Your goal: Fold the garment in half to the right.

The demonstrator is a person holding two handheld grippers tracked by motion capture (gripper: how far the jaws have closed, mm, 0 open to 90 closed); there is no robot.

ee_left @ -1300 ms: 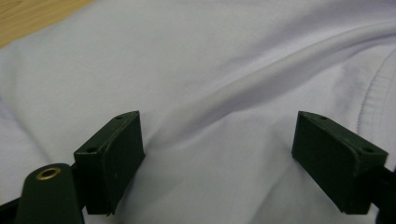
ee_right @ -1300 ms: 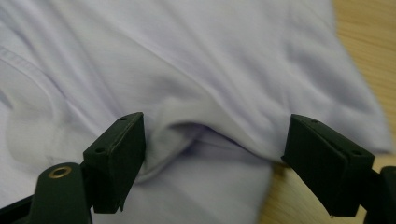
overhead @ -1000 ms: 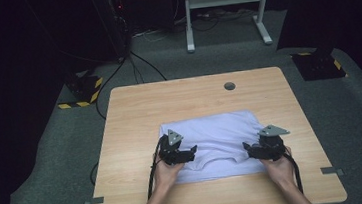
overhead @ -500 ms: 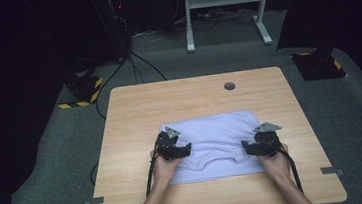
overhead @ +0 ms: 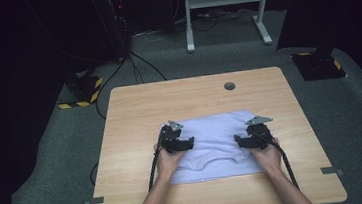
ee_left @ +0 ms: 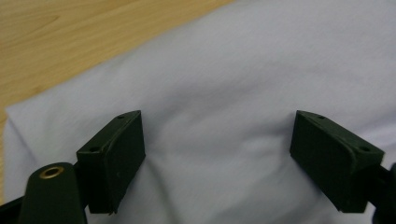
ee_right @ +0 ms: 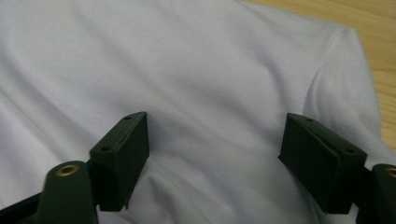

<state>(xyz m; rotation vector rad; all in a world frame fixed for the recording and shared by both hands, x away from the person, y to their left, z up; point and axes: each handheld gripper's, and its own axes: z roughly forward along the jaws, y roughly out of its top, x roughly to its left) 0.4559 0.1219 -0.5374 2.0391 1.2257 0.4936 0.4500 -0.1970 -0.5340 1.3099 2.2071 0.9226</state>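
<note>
Fingers [ee_left: 114, 158] on the left gripper [overhead: 177, 141] are spread wide over the white t-shirt [overhead: 213, 144], nothing pinched between them. Same deal with the right gripper [overhead: 254, 139]: its fingers [ee_right: 123, 156] have just closed in a touch but stay apart above the cloth. Shirt lies folded flat on the wooden desk [overhead: 135, 116], toward the near edge, one gripper over each side of it.
</note>
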